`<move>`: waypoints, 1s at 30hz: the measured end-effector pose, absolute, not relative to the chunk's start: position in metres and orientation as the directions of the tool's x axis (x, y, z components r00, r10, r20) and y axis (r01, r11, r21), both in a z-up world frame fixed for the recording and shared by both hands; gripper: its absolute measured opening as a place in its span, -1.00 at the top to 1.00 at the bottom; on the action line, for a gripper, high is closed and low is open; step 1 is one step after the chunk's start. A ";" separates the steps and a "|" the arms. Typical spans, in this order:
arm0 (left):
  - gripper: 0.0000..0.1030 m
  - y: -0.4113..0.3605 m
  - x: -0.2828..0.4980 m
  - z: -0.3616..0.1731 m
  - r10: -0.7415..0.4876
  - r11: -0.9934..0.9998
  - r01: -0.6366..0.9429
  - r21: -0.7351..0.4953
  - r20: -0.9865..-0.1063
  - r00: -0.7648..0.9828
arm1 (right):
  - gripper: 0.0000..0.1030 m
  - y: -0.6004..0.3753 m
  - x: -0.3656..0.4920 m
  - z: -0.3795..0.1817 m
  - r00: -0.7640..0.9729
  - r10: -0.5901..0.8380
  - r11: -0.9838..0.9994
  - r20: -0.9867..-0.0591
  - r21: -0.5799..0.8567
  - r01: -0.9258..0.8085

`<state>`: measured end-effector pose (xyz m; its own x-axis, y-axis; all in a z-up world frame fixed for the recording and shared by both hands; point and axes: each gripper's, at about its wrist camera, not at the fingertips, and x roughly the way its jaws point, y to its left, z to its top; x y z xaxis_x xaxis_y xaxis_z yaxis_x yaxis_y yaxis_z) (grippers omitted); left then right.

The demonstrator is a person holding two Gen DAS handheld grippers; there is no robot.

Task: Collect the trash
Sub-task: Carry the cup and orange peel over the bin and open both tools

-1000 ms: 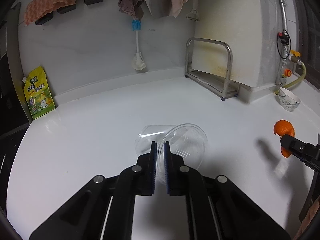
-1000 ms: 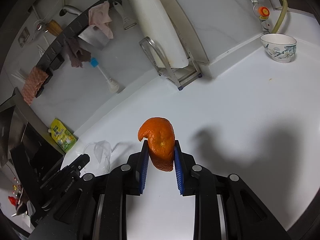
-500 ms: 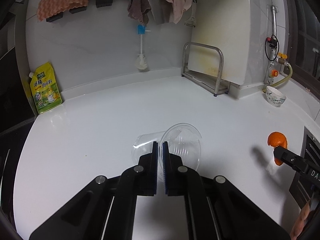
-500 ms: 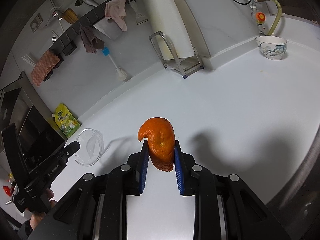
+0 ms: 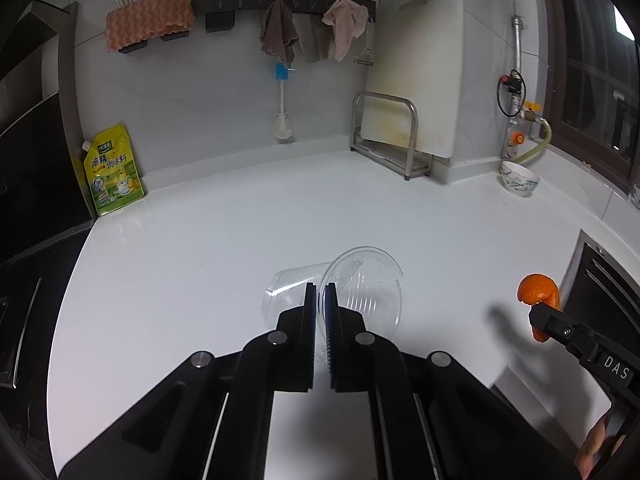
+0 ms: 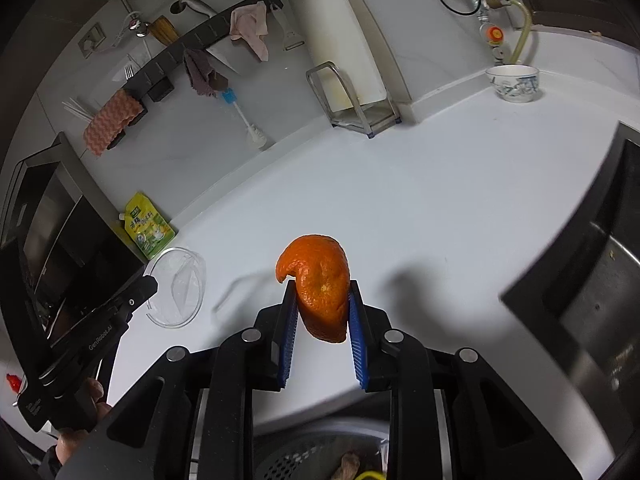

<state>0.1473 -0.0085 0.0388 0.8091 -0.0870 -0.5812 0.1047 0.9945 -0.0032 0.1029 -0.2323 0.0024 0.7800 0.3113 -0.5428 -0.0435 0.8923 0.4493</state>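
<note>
My left gripper [image 5: 320,292] is shut on the rim of a clear plastic cup [image 5: 360,288] and holds it on its side above the white counter [image 5: 240,220]. The cup also shows in the right wrist view [image 6: 176,286] at the tip of the left gripper [image 6: 140,292]. My right gripper [image 6: 322,296] is shut on an orange peel [image 6: 320,284], held above the counter's front edge. The peel also shows at the right in the left wrist view [image 5: 538,292]. Below the right gripper, a grey mesh trash bin [image 6: 304,460] with some scraps shows at the bottom edge.
A patterned bowl [image 5: 519,178] stands at the back right near a gas valve. A metal rack [image 5: 390,140] holds a white cutting board. A yellow-green pouch [image 5: 112,170] leans at the back left. A dark sink [image 6: 592,280] lies to the right. Cloths and a brush hang on the wall.
Both grippers have pulled back and up from the counter with their loads. The bin has come into the right wrist view's bottom edge.
</note>
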 end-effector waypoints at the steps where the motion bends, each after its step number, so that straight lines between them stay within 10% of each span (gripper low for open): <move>1: 0.90 -0.009 0.140 0.038 -0.092 0.994 0.112 -0.002 -0.583 0.807 | 0.55 -0.231 0.092 0.002 0.782 0.306 0.893 -0.543 0.449 -0.037; 30: 0.90 -0.036 -0.018 -0.017 -0.265 0.941 0.338 -0.028 -0.680 0.683 | 0.52 -0.206 -0.092 -0.054 0.732 0.219 0.906 -0.646 0.413 0.093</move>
